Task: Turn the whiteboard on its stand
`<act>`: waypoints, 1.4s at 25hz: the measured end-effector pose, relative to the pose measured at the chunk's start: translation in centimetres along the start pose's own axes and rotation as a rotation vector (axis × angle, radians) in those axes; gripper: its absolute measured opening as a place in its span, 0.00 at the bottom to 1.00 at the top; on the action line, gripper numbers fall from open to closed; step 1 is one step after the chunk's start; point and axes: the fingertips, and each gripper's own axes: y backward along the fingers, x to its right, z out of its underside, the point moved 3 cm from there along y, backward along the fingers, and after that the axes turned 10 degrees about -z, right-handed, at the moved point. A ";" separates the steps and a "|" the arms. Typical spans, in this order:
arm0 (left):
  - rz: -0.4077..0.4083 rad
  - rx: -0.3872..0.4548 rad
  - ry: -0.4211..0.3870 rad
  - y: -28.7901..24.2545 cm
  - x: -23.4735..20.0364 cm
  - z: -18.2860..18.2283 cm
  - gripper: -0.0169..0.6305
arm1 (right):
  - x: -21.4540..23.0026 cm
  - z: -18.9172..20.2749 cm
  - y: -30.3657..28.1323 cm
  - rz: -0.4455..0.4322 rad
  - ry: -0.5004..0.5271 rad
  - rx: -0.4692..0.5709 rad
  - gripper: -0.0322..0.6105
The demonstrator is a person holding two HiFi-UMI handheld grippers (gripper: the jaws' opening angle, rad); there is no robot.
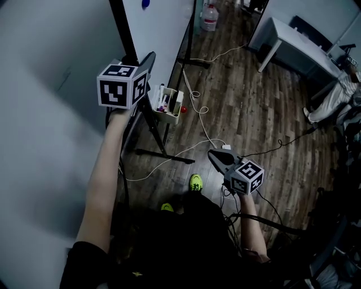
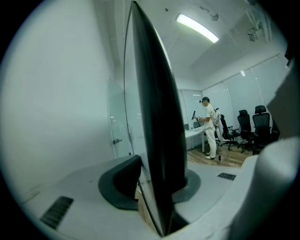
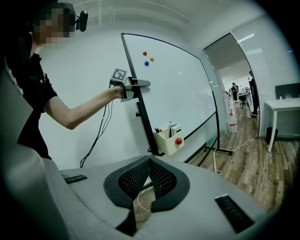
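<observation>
The whiteboard (image 1: 163, 28) stands on a black wheeled stand (image 1: 169, 155) next to the wall, its white face (image 3: 183, 89) turned towards the room with coloured magnets (image 3: 147, 58) near the top. My left gripper (image 1: 149, 59) is held high at the board's near side edge. In the left gripper view the black frame (image 2: 157, 117) runs upright between the jaws, and the left gripper (image 2: 157, 180) is shut on it. The right gripper view also shows that left gripper (image 3: 140, 84) clasping the edge. My right gripper (image 1: 214, 155) hangs lower, away from the board; the right gripper (image 3: 150, 161) is shut with nothing in it.
A cream pen tray (image 1: 167, 115) with markers and a red magnet hangs on the stand. A white cable (image 1: 197, 107) snakes over the wood floor. Further off are a water bottle (image 1: 210, 17), a white table (image 1: 293, 39), a person (image 2: 210, 126) and office chairs (image 2: 251, 126). A wall (image 1: 45, 113) is close on the left.
</observation>
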 end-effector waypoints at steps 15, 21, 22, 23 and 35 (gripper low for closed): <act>0.048 0.100 0.054 -5.3 1.3 1.0 0.29 | 2.4 3.2 1.1 0.025 -0.027 -0.011 0.04; 0.056 0.118 0.069 -3.6 1.8 0.6 0.32 | 1.7 2.4 2.2 0.030 -0.013 -0.007 0.04; 0.046 0.119 0.057 -3.5 1.8 0.3 0.30 | 1.7 2.0 2.4 0.034 0.000 -0.003 0.04; 0.030 0.115 0.043 -3.5 1.6 0.2 0.28 | 1.7 1.7 2.4 0.035 0.008 -0.001 0.04; -0.087 0.099 0.106 -1.4 0.4 0.5 0.14 | 0.3 0.8 2.9 0.039 0.037 0.002 0.04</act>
